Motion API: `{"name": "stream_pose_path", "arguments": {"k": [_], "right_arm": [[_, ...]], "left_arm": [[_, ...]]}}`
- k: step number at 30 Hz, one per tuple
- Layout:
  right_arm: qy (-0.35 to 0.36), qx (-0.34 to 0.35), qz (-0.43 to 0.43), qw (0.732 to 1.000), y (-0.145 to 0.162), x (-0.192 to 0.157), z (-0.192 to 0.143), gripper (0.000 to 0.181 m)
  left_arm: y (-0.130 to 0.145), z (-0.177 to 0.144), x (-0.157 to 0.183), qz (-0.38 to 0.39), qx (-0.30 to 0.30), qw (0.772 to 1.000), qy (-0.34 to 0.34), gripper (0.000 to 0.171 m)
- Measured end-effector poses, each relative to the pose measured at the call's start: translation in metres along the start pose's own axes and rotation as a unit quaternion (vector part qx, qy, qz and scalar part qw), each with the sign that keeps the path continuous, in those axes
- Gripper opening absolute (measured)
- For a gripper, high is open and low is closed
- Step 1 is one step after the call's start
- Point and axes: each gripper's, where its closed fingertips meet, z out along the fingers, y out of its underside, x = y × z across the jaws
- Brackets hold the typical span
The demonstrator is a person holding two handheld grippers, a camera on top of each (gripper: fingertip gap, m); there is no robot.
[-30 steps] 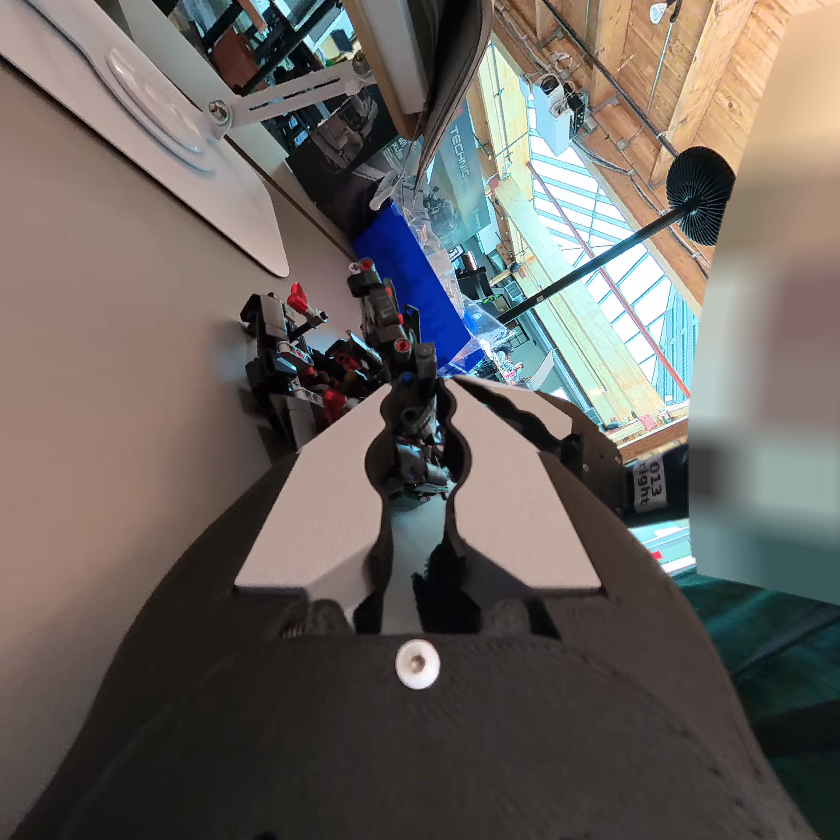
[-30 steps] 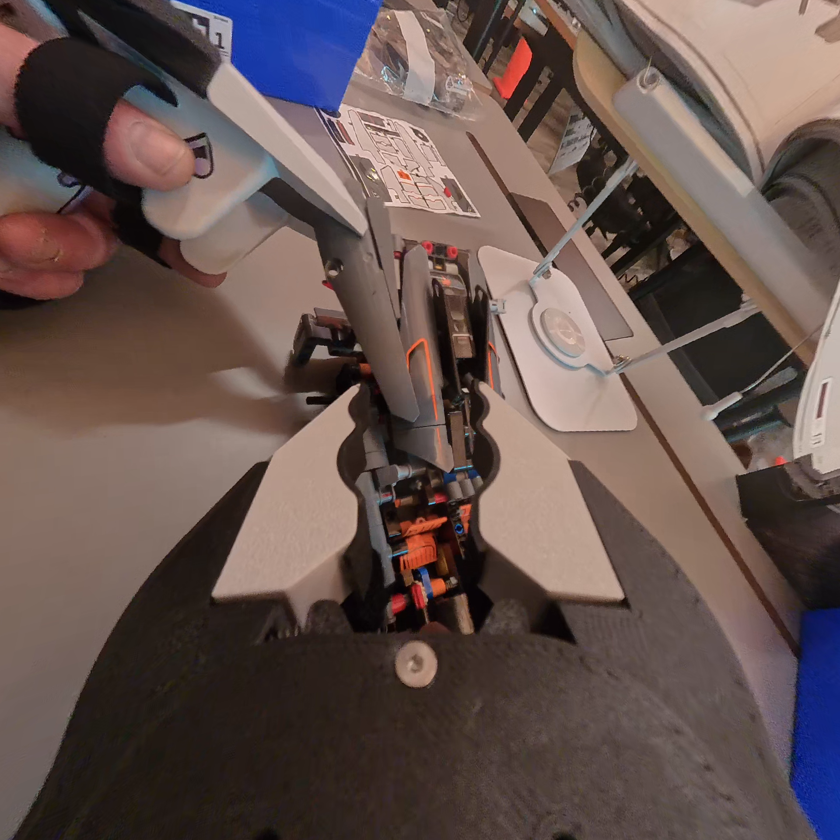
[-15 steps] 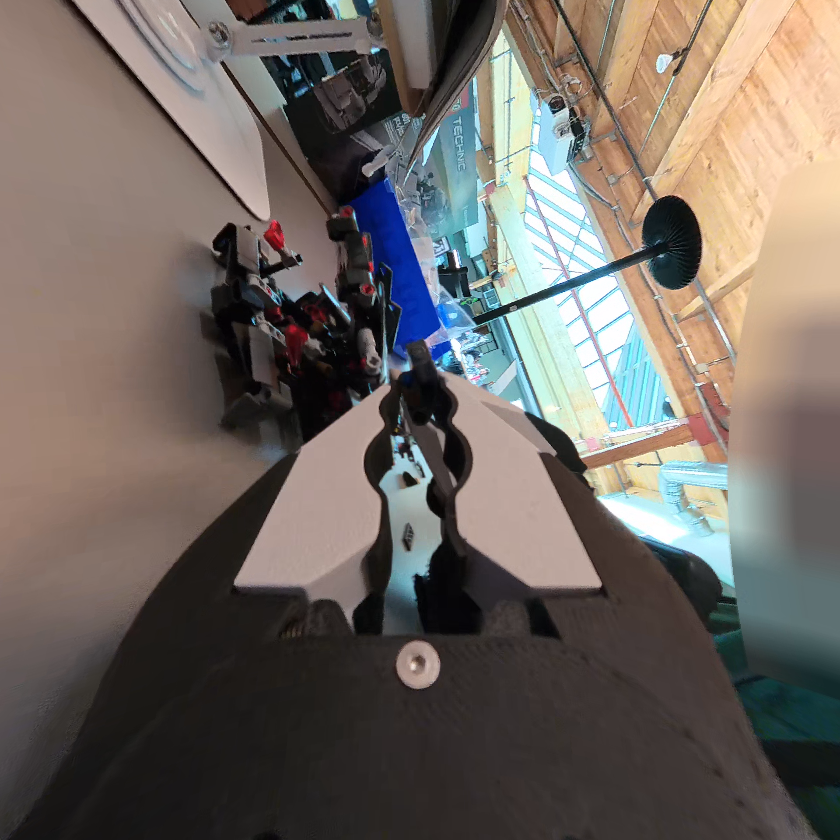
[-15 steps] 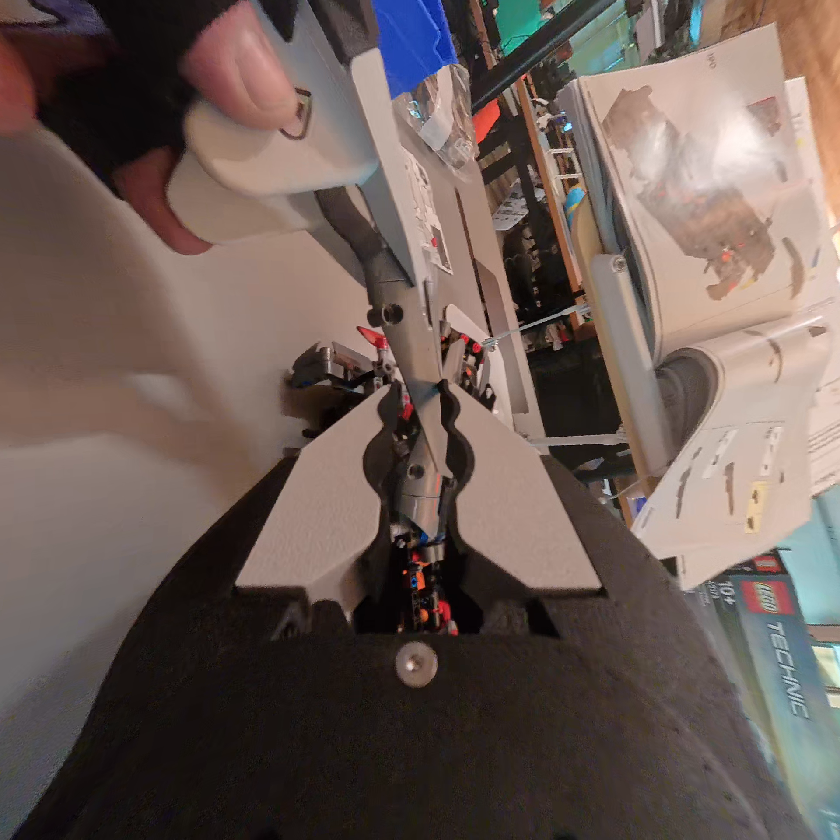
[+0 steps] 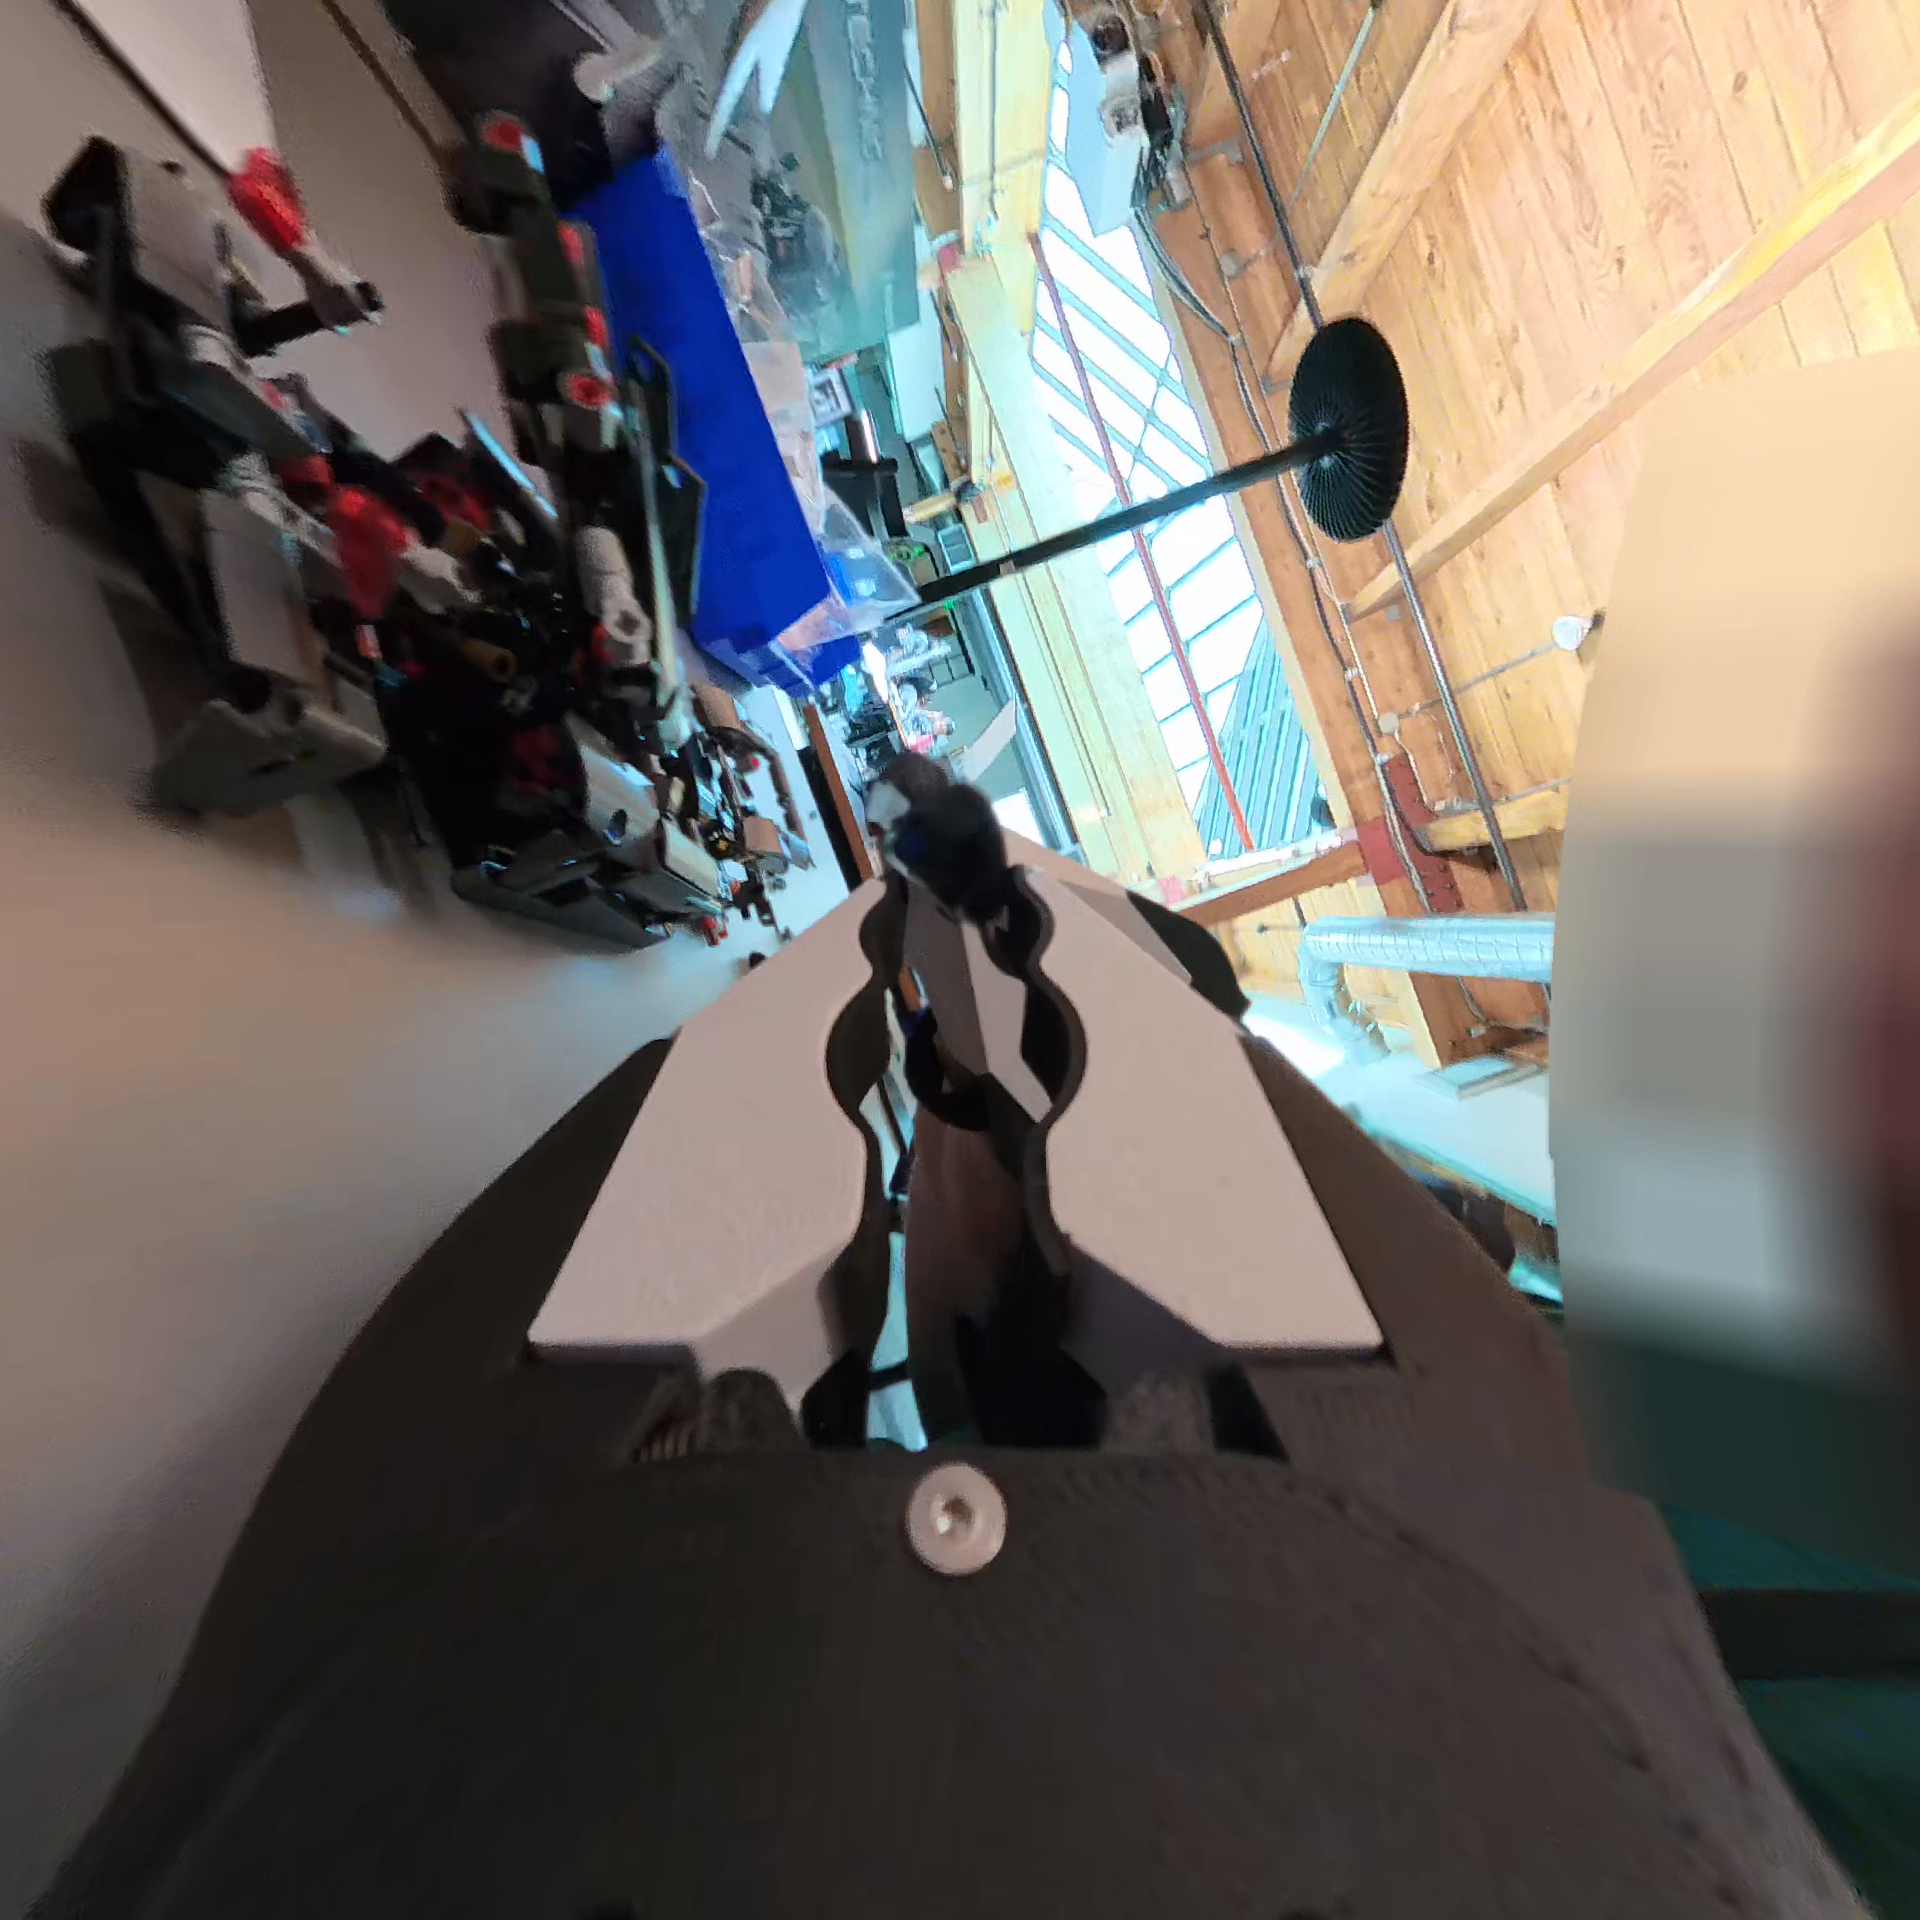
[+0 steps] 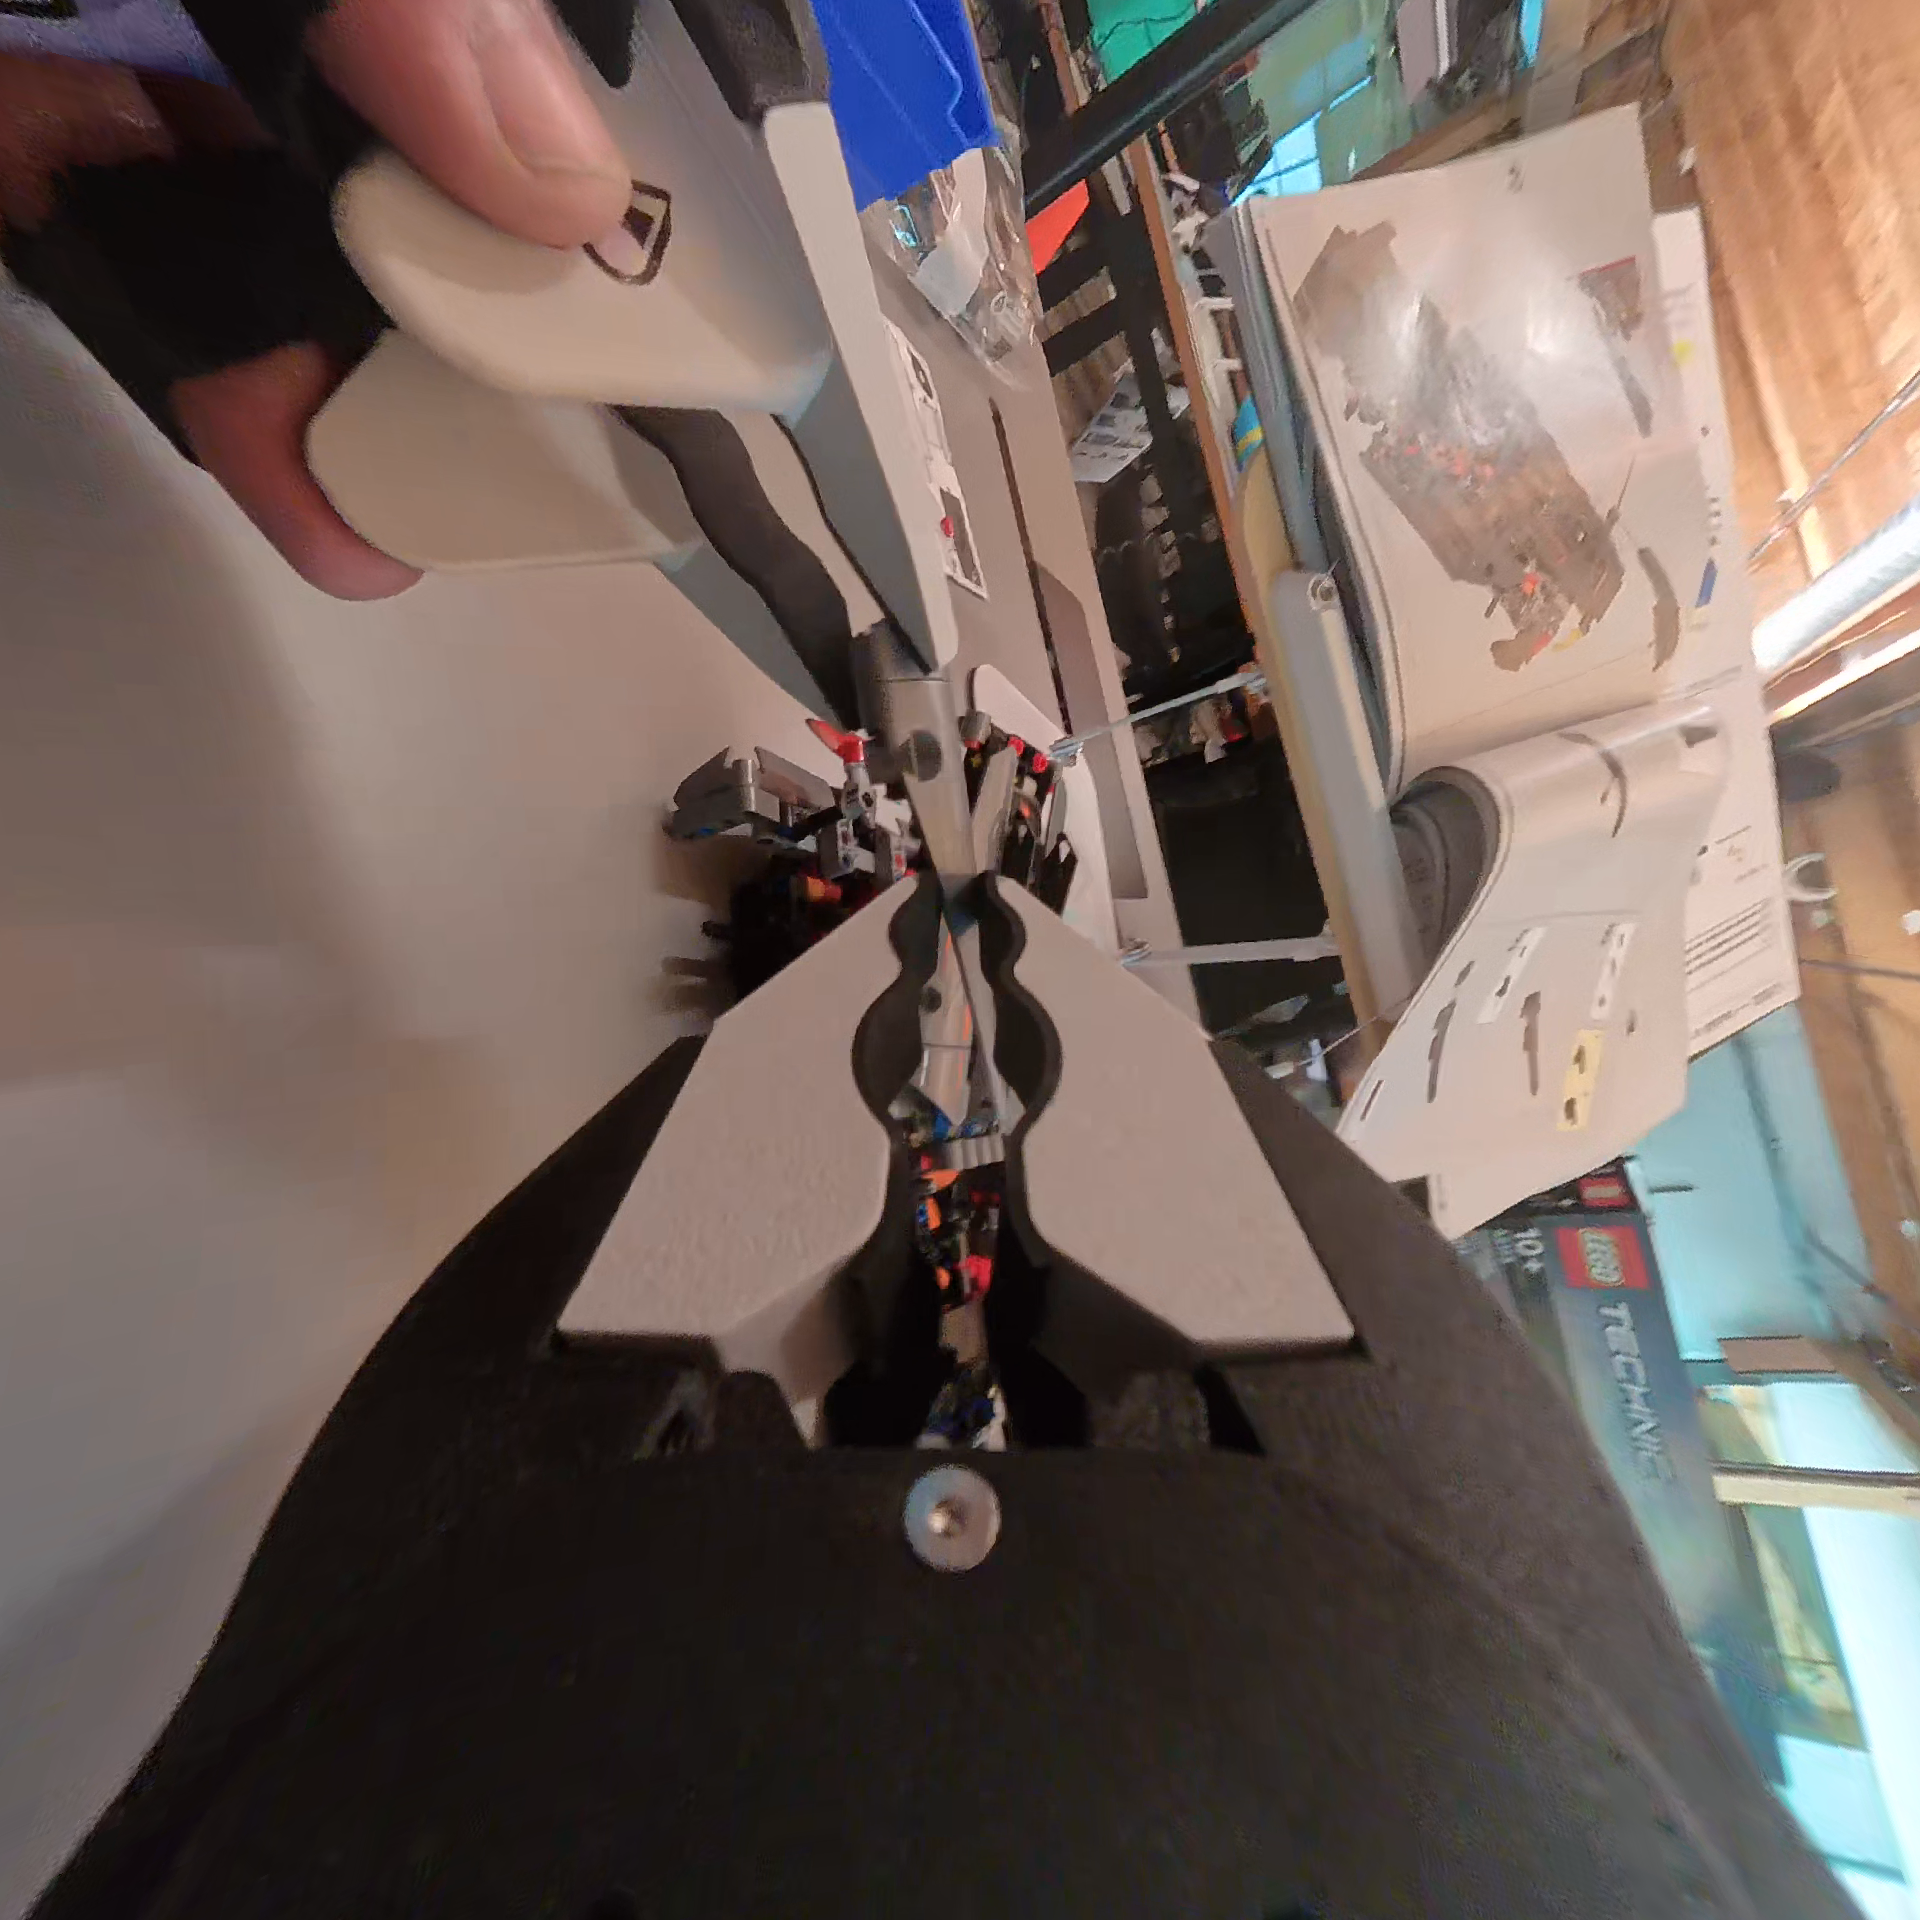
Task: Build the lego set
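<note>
Both wrist views have rolled further since the earlier frames, and the table now stands almost on edge at the left of each. Right gripper (image 6: pixel 958 894): jaws narrowed onto the grey panel assembly (image 6: pixel 961 1039), a long lego part with orange and blue pieces that runs down between the fingers toward the palm. Left gripper (image 5: pixel 951 883): jaws closed to a narrow gap on the far end of the same grey panel; a dark, blurred piece (image 5: pixel 940 821) sits at its fingertips. Seen from the right wrist view, the left gripper (image 6: pixel 894 665) comes in from the upper left and meets the panel just beyond the right gripper's tips, with a person's hand (image 6: pixel 343 260) in a black fingerless glove wrapped around its pale handle. Main lego model (image 5: pixel 416 582), black and grey with red pieces, lies on the table (image 5: pixel 156 1143) just beyond the gripped panel. Beyond the model is a blue bin (image 5: pixel 717 447) with clear plastic bags (image 6: pixel 966 260) next to it; their contents are too small to tell. Right of the model, an open instruction booklet (image 6: pixel 1507 623) rests on a stand, and a lego box (image 6: pixel 1621 1340) stands below it. A printed sheet (image 6: pixel 951 499) lies flat on the table between the bin and the model.
</note>
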Motion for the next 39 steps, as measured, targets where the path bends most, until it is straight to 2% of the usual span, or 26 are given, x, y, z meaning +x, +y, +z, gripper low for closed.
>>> {"name": "stream_pose_path", "arguments": {"k": [2,5,6,8,10,12,14,15,16,19,21,24,27,30,35,39], "right_arm": [[-0.012,-0.002,0.039,0.999,0.003,0.001,-0.003,0.005],[-0.039,-0.004,0.131,0.991,0.011,0.006,-0.009,0.004],[-0.055,0.006,0.171,0.984,0.011,0.007,-0.011,0.004],[-0.096,0.038,0.293,0.951,0.010,0.011,-0.015,0.005],[-0.131,0.075,0.410,0.900,0.011,0.017,-0.018,0.005],[-0.178,0.118,0.526,0.823,0.011,0.021,-0.020,0.005],[-0.217,0.159,0.611,0.744,0.011,0.026,-0.024,0.005],[-0.230,0.173,0.637,0.715,0.012,0.028,-0.025,0.005],[-0.235,0.180,0.652,0.698,0.013,0.029,-0.025,0.005],[-0.236,0.175,0.659,0.692,0.019,0.024,-0.023,0.005],[-0.237,0.175,0.669,0.683,0.022,0.022,-0.021,0.005],[-0.237,0.178,0.682,0.669,0.026,0.022,-0.019,0.005],[-0.230,0.172,0.685,0.669,0.033,0.021,-0.016,0.005],[-0.227,0.166,0.686,0.671,0.039,0.019,-0.015,0.004],[-0.223,0.157,0.687,0.674,0.044,0.015,-0.013,0.004],[-0.220,0.151,0.683,0.680,0.046,0.013,-0.012,0.005]], "left_arm": [[0.003,0.002,0.008,0.034,-0.009,0.999,0.004,0.027],[-0.002,-0.001,0.027,0.084,0.007,0.996,0.030,0.036],[-0.005,-0.003,0.029,0.103,0.011,0.994,0.029,0.040],[-0.017,-0.008,0.029,0.152,0.013,0.988,0.018,0.043],[-0.030,-0.011,0.009,0.247,-0.006,0.968,-0.047,0.044],[-0.043,-0.012,-0.019,0.315,-0.035,0.941,-0.119,0.047],[-0.049,-0.009,-0.032,0.339,-0.056,0.929,-0.138,0.044],[-0.047,-0.005,-0.033,0.337,-0.071,0.930,-0.132,0.043],[-0.041,0.000,-0.036,0.334,-0.095,0.929,-0.125,0.041],[-0.031,0.009,-0.054,0.357,-0.128,0.913,-0.148,0.040],[-0.031,0.014,-0.059,0.363,-0.124,0.911,-0.154,0.039],[-0.033,0.021,-0.058,0.334,-0.112,0.927,-0.130,0.039],[-0.038,0.026,-0.063,0.317,-0.104,0.934,-0.127,0.038],[-0.038,0.032,-0.063,0.297,-0.099,0.943,-0.110,0.030],[-0.040,0.036,-0.064,0.287,-0.081,0.948,-0.108,0.015],[-0.042,0.037,-0.062,0.290,-0.068,0.949,-0.108,0.014]]}}
